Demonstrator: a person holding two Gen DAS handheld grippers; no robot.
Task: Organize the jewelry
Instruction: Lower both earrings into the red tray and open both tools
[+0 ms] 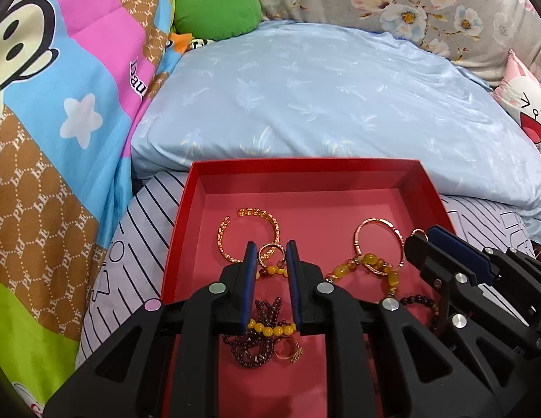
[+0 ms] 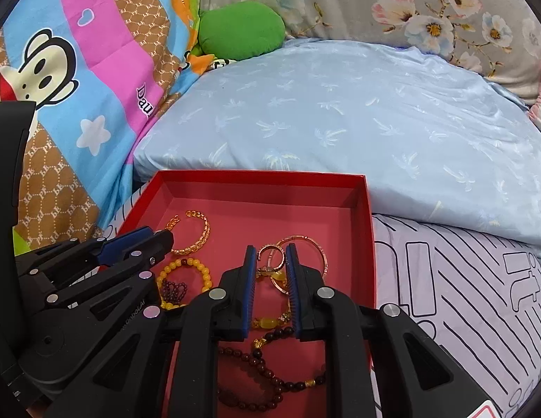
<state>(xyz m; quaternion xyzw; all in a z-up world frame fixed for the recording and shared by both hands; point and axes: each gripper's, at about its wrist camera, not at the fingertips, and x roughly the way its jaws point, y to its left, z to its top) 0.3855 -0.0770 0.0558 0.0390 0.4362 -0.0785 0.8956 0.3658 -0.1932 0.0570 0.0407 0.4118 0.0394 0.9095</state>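
Observation:
A red box (image 1: 187,209) (image 2: 370,230) sits on the bed and holds the jewelry. In the left wrist view I see a gold open cuff (image 1: 275,226), a small gold ring (image 1: 270,251), a yellow bead bracelet (image 1: 270,330), dark red beads (image 1: 256,345), a gold ring (image 1: 288,348) and a rose-gold bangle (image 1: 378,240). My left gripper (image 1: 270,249) is open above the small ring, holding nothing. My right gripper (image 2: 270,252) is open above a rose-gold ring (image 2: 270,254) and bangle (image 2: 314,247), holding nothing. Dark bead bracelets (image 2: 270,376) lie below it.
A pale blue pillow (image 1: 322,97) lies right behind the box. A colourful cartoon quilt (image 1: 61,122) rises on the left, with a green cushion (image 1: 214,10) at the back. Striped lilac bedsheet (image 2: 462,296) spreads to the right of the box.

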